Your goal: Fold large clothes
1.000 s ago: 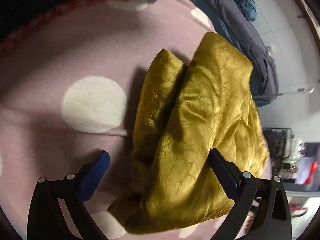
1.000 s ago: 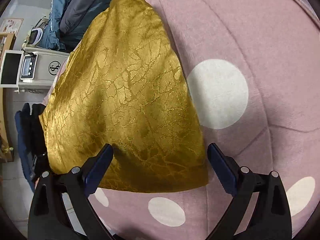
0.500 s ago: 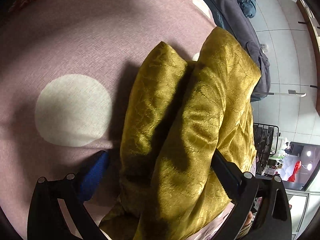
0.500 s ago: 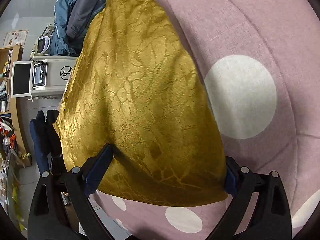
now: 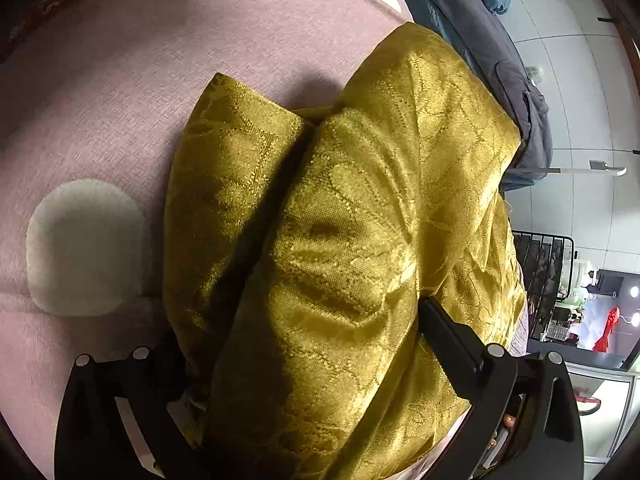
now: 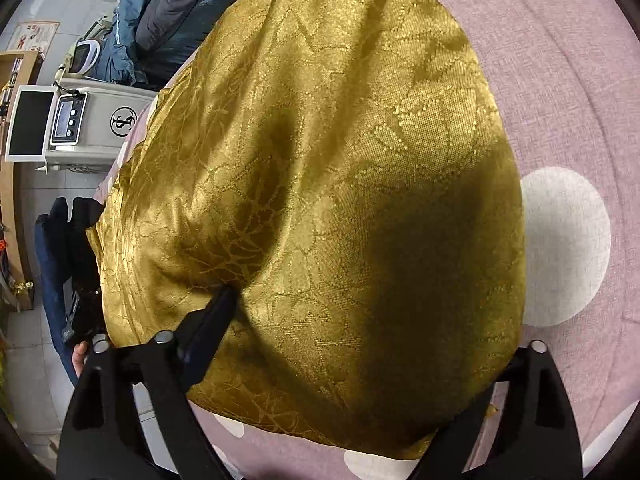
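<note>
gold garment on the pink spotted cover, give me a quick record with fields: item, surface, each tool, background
item: gold garment, patterned and shiny, folded into a thick bundle with two lobes
surface: pink cover with white spots
left tool: jaws astride the near end of the bundle
right tool: jaws have just been closing, one finger pressing a dent in the cloth, the other hidden by it
background: dark jackets heaped beyond the garment

Both views are evenly lit and sharp at centre. Fisheye distortion curves the edges, with black vignetting in the corners. The gold fabric (image 5: 360,240) shows soft sheen highlights; a dark shadow covers its lower part (image 6: 420,280) in the right view.
</note>
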Demonstrator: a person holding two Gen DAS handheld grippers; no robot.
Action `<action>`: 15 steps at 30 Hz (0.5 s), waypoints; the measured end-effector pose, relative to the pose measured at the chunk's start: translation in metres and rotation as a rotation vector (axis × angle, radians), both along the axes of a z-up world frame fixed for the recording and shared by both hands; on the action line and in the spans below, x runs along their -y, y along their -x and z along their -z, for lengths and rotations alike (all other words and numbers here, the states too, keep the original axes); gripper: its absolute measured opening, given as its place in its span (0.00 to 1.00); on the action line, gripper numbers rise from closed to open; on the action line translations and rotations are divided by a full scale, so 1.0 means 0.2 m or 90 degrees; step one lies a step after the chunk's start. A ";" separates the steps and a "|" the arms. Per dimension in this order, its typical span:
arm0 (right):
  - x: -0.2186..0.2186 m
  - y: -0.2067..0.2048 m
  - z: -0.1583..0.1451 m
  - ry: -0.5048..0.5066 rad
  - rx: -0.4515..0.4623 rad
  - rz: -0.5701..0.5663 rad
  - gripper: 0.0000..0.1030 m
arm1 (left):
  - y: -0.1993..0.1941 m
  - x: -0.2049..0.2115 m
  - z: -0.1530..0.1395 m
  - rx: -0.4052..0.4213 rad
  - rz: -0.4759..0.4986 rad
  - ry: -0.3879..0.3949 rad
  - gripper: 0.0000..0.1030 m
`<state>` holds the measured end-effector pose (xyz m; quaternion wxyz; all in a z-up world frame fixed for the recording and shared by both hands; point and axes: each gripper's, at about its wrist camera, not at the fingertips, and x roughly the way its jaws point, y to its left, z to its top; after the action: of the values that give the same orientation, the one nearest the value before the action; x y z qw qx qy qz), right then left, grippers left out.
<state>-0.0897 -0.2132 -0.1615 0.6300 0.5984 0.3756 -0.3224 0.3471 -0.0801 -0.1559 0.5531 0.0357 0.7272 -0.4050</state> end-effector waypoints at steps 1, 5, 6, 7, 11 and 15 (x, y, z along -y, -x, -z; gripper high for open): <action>-0.01 0.00 -0.01 -0.001 -0.005 0.000 0.73 | 0.00 0.00 -0.01 0.005 -0.003 0.000 0.95; -0.03 -0.02 -0.05 0.016 -0.018 -0.018 0.52 | 0.06 0.00 -0.05 0.030 -0.012 0.006 0.94; -0.03 -0.03 -0.07 0.025 -0.027 -0.026 0.45 | 0.08 0.00 -0.06 0.036 -0.009 0.009 0.92; -0.04 -0.04 -0.09 0.035 -0.038 -0.036 0.41 | 0.10 0.01 -0.07 0.042 -0.006 0.013 0.87; -0.09 -0.10 -0.16 0.088 -0.092 -0.081 0.22 | 0.14 0.01 -0.15 0.061 0.008 0.036 0.68; -0.16 -0.16 -0.23 0.129 -0.151 -0.104 0.18 | 0.18 0.00 -0.25 0.091 0.030 0.049 0.47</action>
<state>-0.0583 -0.1816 -0.1145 0.6624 0.4572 0.4606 -0.3743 0.3116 -0.0794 -0.1068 0.5951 0.0605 0.6685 -0.4420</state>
